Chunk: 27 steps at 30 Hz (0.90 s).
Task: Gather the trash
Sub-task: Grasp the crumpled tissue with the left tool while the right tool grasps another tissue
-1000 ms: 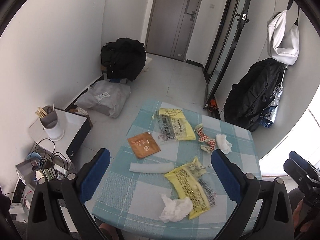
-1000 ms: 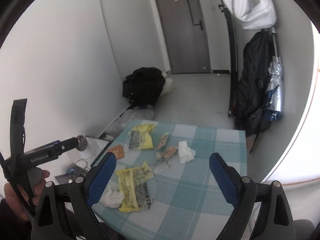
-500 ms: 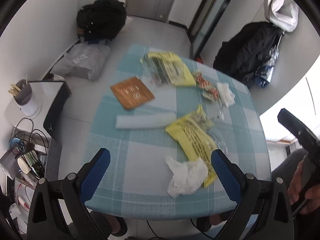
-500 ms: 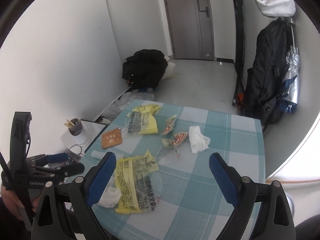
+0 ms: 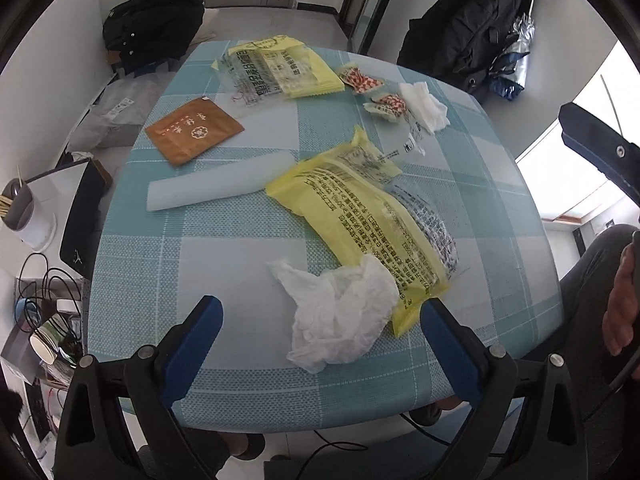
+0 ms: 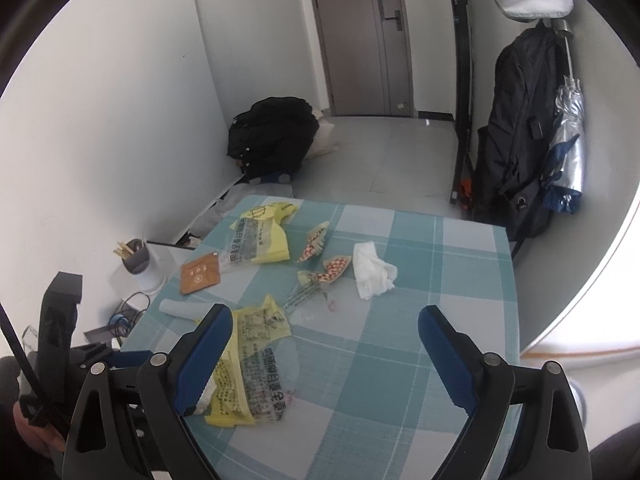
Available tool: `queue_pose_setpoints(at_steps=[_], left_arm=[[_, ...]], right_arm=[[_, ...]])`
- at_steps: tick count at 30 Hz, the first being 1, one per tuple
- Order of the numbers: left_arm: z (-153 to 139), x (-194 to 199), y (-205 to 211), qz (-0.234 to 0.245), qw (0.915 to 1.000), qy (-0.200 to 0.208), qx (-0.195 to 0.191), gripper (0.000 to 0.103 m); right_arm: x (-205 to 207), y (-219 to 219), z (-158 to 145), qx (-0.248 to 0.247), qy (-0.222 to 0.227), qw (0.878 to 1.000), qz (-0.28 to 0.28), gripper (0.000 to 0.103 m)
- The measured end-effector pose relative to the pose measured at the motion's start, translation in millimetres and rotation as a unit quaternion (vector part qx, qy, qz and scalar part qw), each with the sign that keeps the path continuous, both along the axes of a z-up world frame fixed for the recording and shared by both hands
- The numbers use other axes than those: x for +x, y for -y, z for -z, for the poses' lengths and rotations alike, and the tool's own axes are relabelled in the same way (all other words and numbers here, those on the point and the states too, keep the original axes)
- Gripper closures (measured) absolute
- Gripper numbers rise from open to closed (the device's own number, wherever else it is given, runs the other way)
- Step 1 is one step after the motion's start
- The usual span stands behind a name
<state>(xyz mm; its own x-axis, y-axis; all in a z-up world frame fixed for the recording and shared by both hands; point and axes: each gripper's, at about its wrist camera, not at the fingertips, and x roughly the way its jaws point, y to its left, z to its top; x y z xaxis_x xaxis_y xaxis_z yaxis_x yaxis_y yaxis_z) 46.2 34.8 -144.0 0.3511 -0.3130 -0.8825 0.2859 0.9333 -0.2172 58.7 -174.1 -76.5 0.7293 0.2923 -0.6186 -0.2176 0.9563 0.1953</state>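
Grey cup (image 6: 136, 261) holding wooden sticks (image 6: 122, 250) at left; both blue-padded grippers, left (image 5: 320, 320) and right (image 6: 325, 332), spread wide, empty, above littered checked table (image 6: 440, 248)

Non-task items recorded around the table

A black backpack (image 6: 274, 136) lay against the wall; a grey door (image 6: 360, 36) stood shut; a dark coat (image 6: 516, 136) hung beside a folded umbrella (image 6: 566, 148).

- White walls (image 6: 120, 120) and a pale grey floor (image 6: 400, 160) were seen.
- A grey door (image 6: 360, 36) was shut at the far end.
- A table (image 6: 440, 264) was covered in blue check.
- Daylight was admitted from the right.
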Motion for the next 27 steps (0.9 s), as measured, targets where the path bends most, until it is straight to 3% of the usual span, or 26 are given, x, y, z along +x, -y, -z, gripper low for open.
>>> queue_pose_setpoints(at_steps=[4,6,10,13,15,17,27], left_arm=[[1.7,-0.7,2.7,-0.001,0.9999,0.005,0.014,0.008],[1.9,-1.0,3.7,0.002,0.9998,0.004,0.017,0.017],[4.1,-0.6,4.0,-0.001,0.9998,0.002,0.020,0.024],[1.9,1.3,3.6,-0.005,0.9999,0.001,0.011,0.049],[2.5,0.7,5.2,-0.003,0.9998,0.004,0.020,0.077],[3.5,-0.3,7.8,0.004,0.9996,0.003,0.026,0.088],[-3.4,0.4,5.0,-0.001,0.9999,-0.003,0.012,0.096]], right_arm=[[-0.9,5.6,1.3,0.007,-0.004,1.000,0.005,0.008],[-0.8,8.0,1.5,0.010,-0.005,1.000,0.007,0.008],[-0.9,11.4,3.1,0.014,-0.007,1.000,0.007,0.008],[-0.9,12.5,4.5,0.016,-0.012,1.000,0.007,0.008],[-1.8,12.9,4.6,0.018,-0.012,1.000,0.007,0.008],[-2.1,12.9,4.8,0.016,-0.013,1.000,0.007,0.008],[-0.1,11.8,10.5,0.011,-0.032,0.999,0.016,0.008]])
